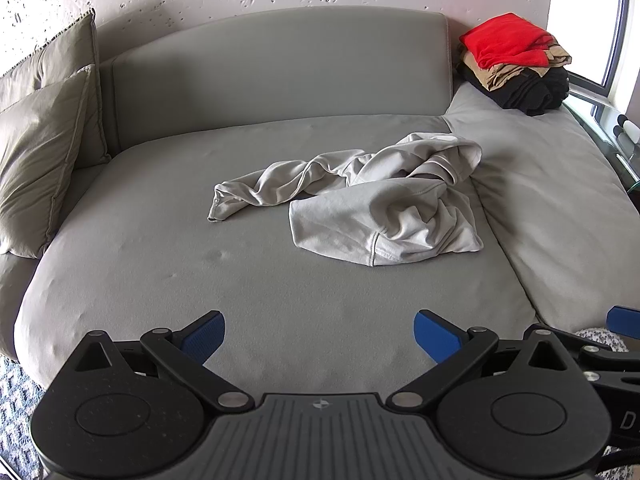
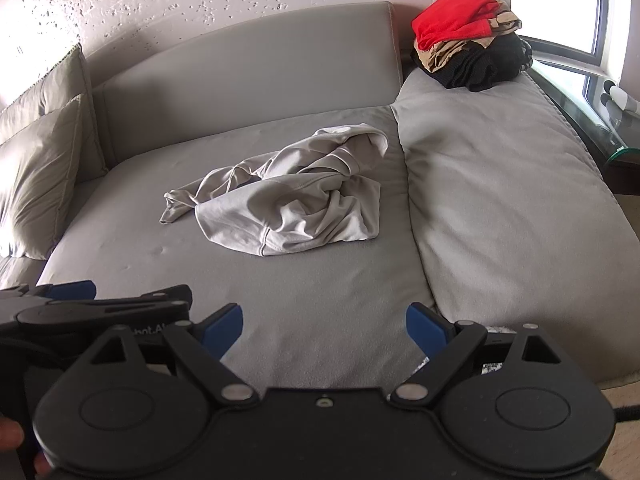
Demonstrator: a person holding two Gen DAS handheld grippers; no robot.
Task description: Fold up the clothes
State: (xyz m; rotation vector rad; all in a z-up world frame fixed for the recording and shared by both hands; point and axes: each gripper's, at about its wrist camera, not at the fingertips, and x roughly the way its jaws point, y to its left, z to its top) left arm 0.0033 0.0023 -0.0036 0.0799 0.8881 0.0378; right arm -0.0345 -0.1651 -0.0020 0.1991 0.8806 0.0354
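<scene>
We hold the left tool [image 1: 319, 334] and right tool [image 2: 324, 326] empty, jaws spread (ready for corners), near the sofa [image 1: 280, 300] edge; the crumpled grey garment [image 1: 360, 204] lies mid-cushion, unfolded.

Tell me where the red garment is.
The red garment tops the pile of folded clothes at the sofa's far right corner, by the window, in both views.

A home, a living room or bedroom corner, shown by a wide grey sofa [image 1: 280, 280], two olive cushions [image 1: 36, 152] leaned at its side, a pile of folded clothes [image 1: 516, 60] laid near a window [image 1: 592, 20], patterned carpet [image 1: 16, 408] seen below
</scene>
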